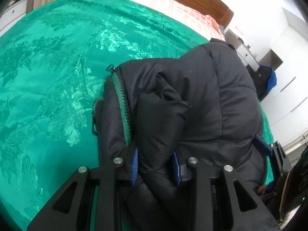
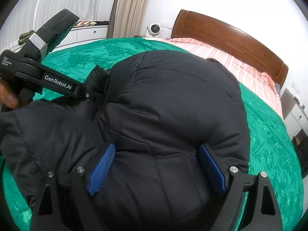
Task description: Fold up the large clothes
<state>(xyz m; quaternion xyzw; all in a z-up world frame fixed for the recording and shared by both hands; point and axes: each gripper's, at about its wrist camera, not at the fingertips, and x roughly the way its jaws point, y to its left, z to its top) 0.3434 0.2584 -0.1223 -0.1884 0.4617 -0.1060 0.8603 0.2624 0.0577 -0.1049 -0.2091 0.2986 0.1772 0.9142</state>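
A black puffer jacket (image 1: 202, 100) with a green zipper (image 1: 123, 105) lies bunched on a green bedspread (image 1: 48, 77). My left gripper (image 1: 156, 165) is shut on a thick fold of the jacket near the zipper edge. In the right wrist view the jacket (image 2: 173, 100) fills the middle. My right gripper (image 2: 156, 165) has its blue pads (image 2: 102, 169) wide apart, pressed against a bulky padded fold between them. The left gripper's body (image 2: 57, 84) shows at the upper left of that view, reaching into the jacket.
The bed has a wooden headboard (image 2: 231, 36) and a pink striped sheet (image 2: 231, 61) at its far end. White drawers (image 1: 244, 52) stand beside the bed. A white camera (image 2: 154, 29) and curtains (image 2: 130, 7) are behind.
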